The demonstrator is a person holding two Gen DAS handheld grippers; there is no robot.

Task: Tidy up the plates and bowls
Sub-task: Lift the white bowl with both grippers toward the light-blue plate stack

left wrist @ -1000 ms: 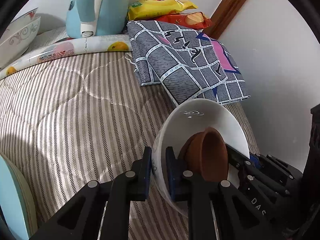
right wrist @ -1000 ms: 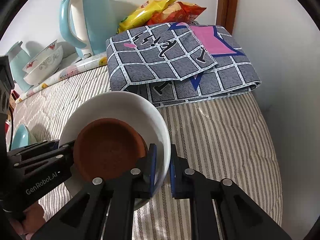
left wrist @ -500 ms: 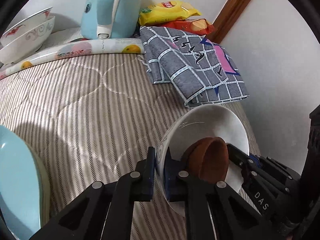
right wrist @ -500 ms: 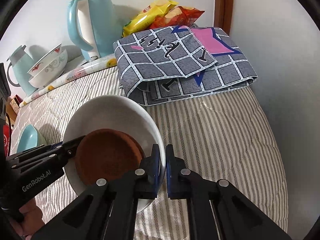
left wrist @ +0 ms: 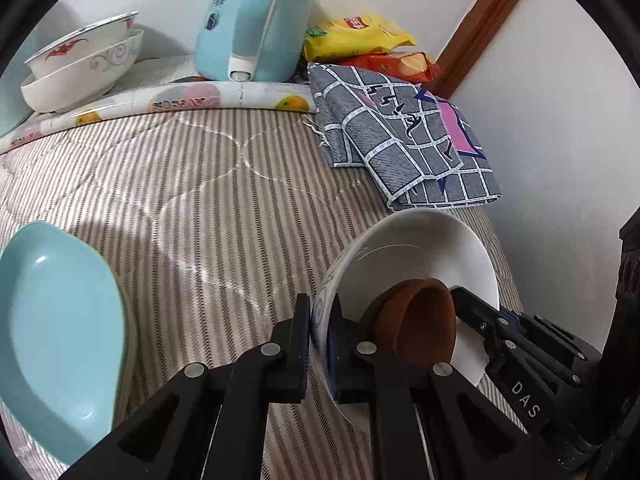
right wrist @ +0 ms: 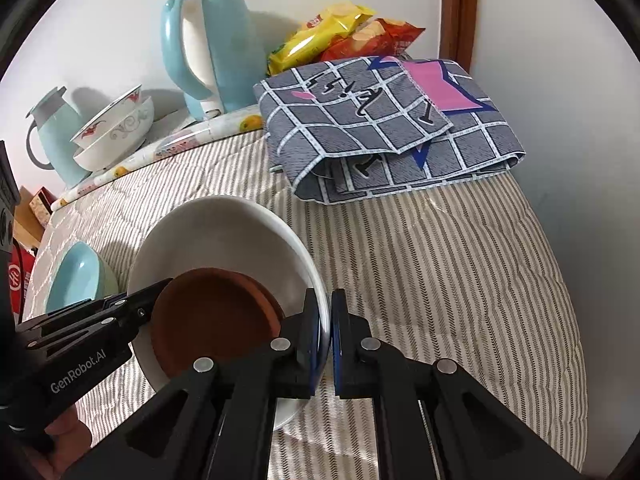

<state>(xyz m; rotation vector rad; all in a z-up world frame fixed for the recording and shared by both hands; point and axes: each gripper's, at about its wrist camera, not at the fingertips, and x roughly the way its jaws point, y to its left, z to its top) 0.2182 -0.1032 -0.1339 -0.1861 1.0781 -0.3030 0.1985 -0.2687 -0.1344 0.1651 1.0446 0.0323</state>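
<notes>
1. Left claw (left wrist: 319, 344) pinched tight on one side of the white bowl's (left wrist: 432, 248) rim; right claw (right wrist: 325, 338) pinched tight on the other side.
2. Bowl held up over a bed (left wrist: 200, 200), tipped a little, with a round brown dish (right wrist: 216, 316) lying inside.
3. Soft, striped, quilted cover on the bed; white walls and a brown wood strip (right wrist: 456, 8) in the corner.
4. Smooth light-blue bowl (left wrist: 56, 320) at the left, near the held bowl.
5. Far back: two stacked painted bowls (right wrist: 116, 132), a shiny blue kettle (right wrist: 208, 48), a small blue jug (right wrist: 52, 132).
6. Folded grey checked cloth (right wrist: 384, 128) and crinkly snack bags (right wrist: 340, 32) by the wall.
</notes>
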